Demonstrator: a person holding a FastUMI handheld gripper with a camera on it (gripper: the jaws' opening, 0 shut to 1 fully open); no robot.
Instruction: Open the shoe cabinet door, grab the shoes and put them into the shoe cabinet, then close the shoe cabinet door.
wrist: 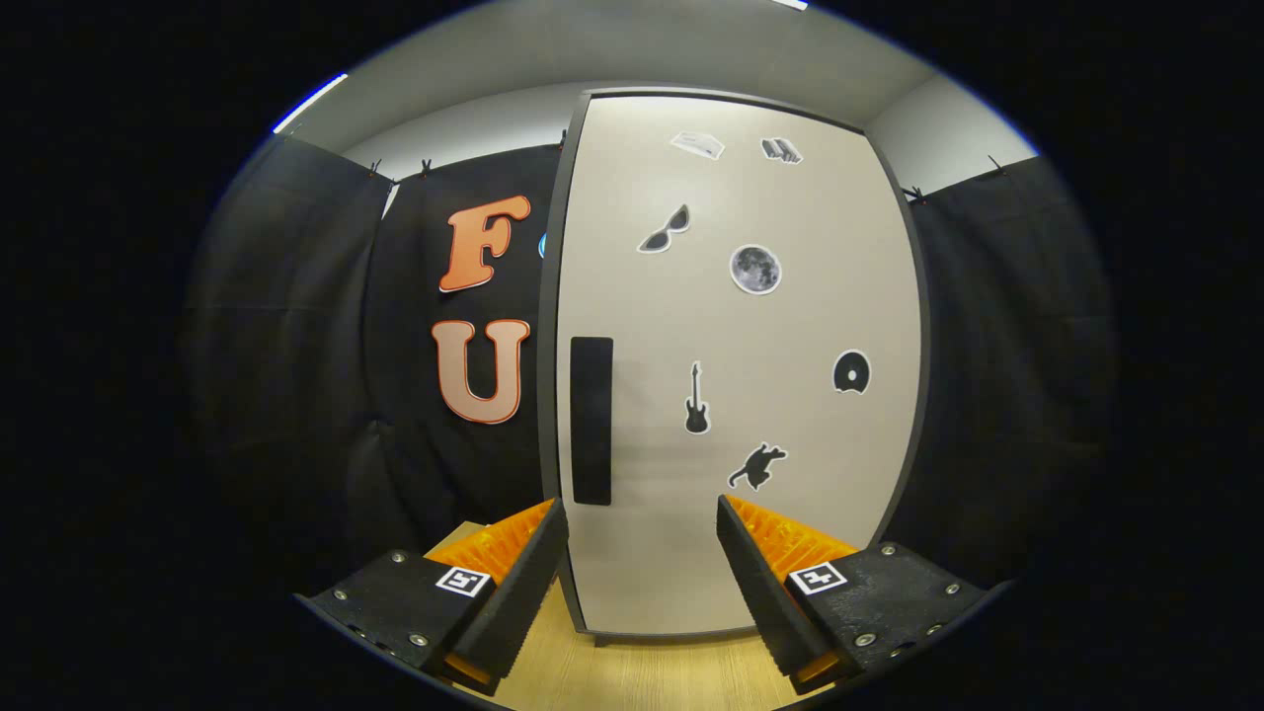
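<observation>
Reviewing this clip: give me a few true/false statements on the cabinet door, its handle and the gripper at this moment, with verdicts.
1. The shoe cabinet door is shut. True.
2. The gripper is shut on the handle. False: its fingers stand open and short of the door, holding nothing.
3. The dark vertical handle sits near the door's left edge. True.
4. A shoe lies between the fingers. False: only the door's lower part and the wooden floor are there.
5. The door bears stickers, among them a guitar sticker. True.
</observation>
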